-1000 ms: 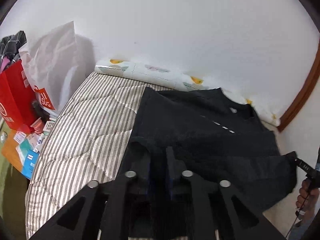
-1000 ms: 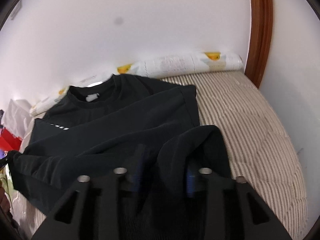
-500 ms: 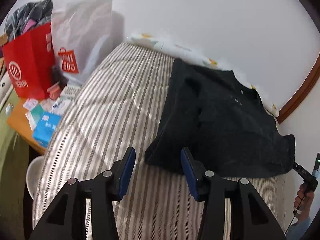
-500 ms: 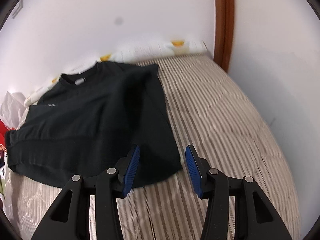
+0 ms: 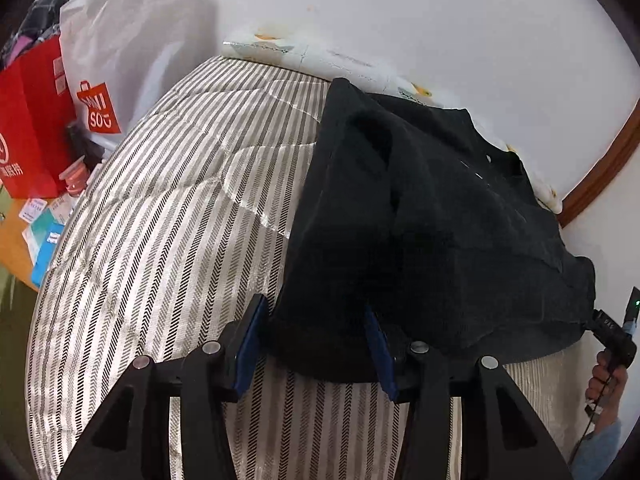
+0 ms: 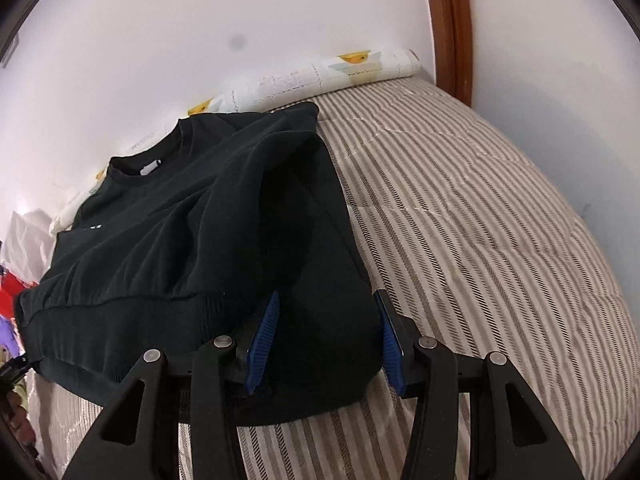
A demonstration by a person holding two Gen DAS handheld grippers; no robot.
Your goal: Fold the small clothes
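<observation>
A: Where's the black sweatshirt (image 6: 192,216)?
B: Flat on the striped bed (image 6: 480,220), hem nearest both claws.
A: Grips?
B: Left gripper (image 5: 316,340) and right gripper (image 6: 324,344) straddle the hem corners, jaws apart, unclamped.

Red bag (image 5: 30,120), white bag (image 5: 120,52), perhaps cartons (image 5: 44,236) beside striped quilt (image 5: 160,220).

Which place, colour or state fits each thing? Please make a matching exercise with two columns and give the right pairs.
Things:
1. black sweatshirt
2. red paper bag
3. striped quilt
4. left hand-held gripper

Descriptions:
A. stands beside the bed, at the left edge of the left wrist view
B. open, with a hem corner between its blue pads
C. lies on the bed, sleeves folded in
D. covers the bed

Pairs: 1-C, 2-A, 3-D, 4-B
</observation>
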